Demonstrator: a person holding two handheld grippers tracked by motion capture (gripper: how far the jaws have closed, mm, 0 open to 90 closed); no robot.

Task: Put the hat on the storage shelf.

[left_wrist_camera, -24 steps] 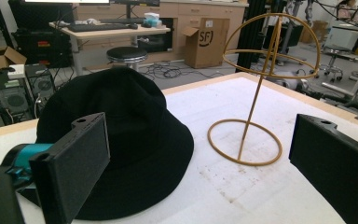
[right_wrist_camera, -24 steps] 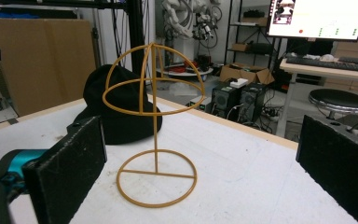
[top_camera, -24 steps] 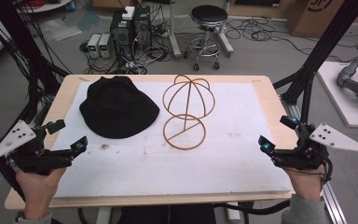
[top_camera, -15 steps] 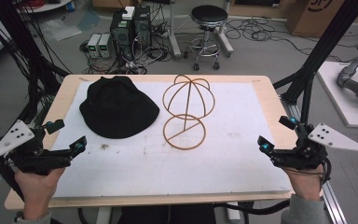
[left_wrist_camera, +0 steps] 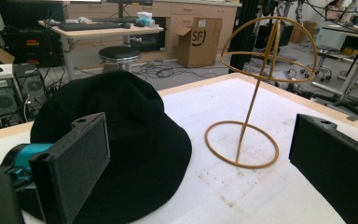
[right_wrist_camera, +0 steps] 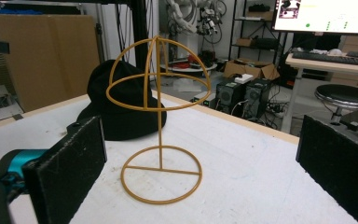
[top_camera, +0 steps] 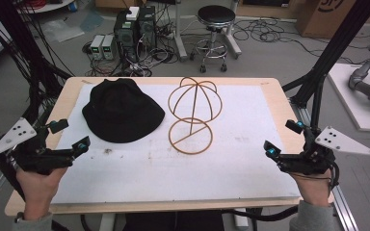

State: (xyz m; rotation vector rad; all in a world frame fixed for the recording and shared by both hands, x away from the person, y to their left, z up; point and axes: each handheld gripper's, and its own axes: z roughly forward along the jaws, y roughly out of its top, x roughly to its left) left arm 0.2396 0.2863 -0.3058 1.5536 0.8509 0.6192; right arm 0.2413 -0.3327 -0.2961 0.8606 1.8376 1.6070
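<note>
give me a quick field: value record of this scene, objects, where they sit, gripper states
surface: white mat on a wooden table
hat: black hat lying on the mat, far left area
stand: gold wire hat stand upright, right of the hat, bare
hat vs stand: close side by side; contact cannot be told
left gripper: left gripper open, holding nothing, at the mat's left edge
right gripper: right gripper open, holding nothing, at the mat's right edge

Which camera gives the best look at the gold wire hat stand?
The right gripper view: the gold wire hat stand stands whole and centred. The left gripper view crops its dome top; the high view foreshortens it from above.
</note>
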